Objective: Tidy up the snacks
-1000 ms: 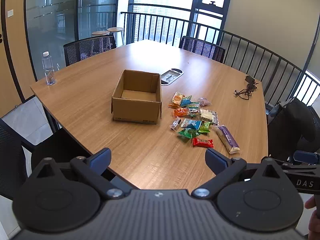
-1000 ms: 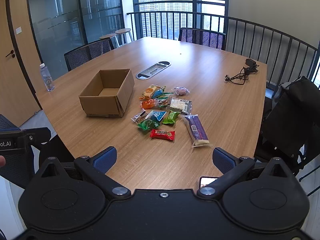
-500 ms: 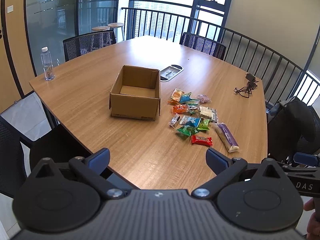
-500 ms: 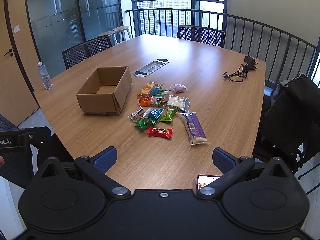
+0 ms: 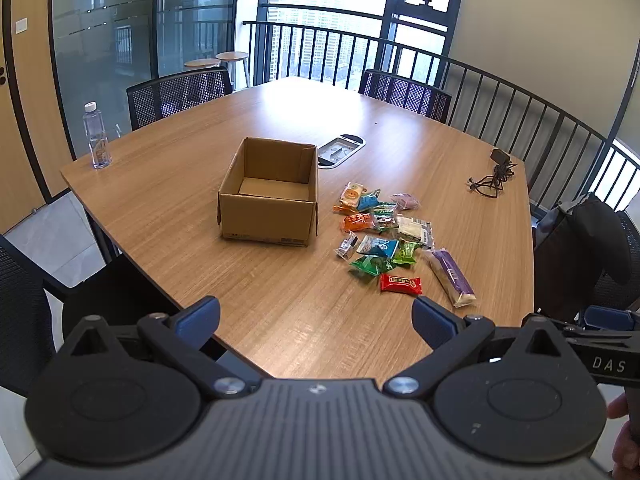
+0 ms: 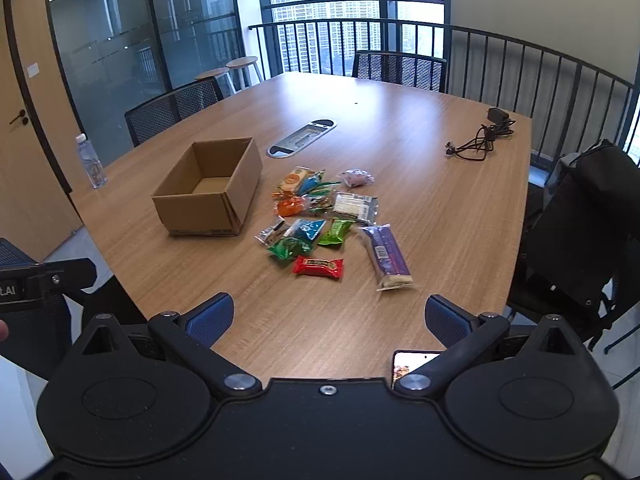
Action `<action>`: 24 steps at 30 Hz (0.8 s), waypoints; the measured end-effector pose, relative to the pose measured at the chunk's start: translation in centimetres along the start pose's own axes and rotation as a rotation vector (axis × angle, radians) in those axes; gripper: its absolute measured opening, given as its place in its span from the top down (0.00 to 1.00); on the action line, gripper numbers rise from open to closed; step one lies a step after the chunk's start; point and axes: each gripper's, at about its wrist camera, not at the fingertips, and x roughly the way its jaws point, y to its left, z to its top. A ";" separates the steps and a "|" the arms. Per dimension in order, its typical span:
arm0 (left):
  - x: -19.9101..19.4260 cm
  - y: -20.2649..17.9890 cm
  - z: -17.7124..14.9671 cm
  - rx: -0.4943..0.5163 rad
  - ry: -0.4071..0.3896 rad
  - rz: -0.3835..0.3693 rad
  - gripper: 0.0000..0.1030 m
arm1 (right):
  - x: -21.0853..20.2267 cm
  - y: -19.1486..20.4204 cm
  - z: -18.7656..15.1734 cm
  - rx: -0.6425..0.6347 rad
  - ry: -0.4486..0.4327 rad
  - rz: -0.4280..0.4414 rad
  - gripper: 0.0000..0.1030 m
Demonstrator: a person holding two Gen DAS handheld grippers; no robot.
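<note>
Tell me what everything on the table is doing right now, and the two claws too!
Cardboard box: open, empty.
Snacks: loose on the table, none boxed.
Water bottle: upright, capped.
Cable: coiled, unplugged.
Phone: screen lit.
Left claw: open, empty.
Right claw: open, empty.

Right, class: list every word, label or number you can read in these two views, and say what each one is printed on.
"DAS": on the right tool's black body, left wrist view.
"t.AI": cut-off label on the left tool, right wrist view.
Snack wrappers, including the red packet and purple bar: print too small to read.
Cardboard box label: blurred.
Water bottle label: unreadable.
</note>
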 end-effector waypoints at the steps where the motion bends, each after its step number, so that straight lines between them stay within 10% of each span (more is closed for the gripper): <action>1: 0.0 0.1 0.0 0.000 0.001 0.001 0.01 | 0.0 -0.1 0.1 0.002 0.001 0.003 0.00; 24: 5.4 -0.5 4.4 0.008 0.056 -0.101 0.05 | 4.1 -1.6 2.8 0.064 0.037 0.009 0.01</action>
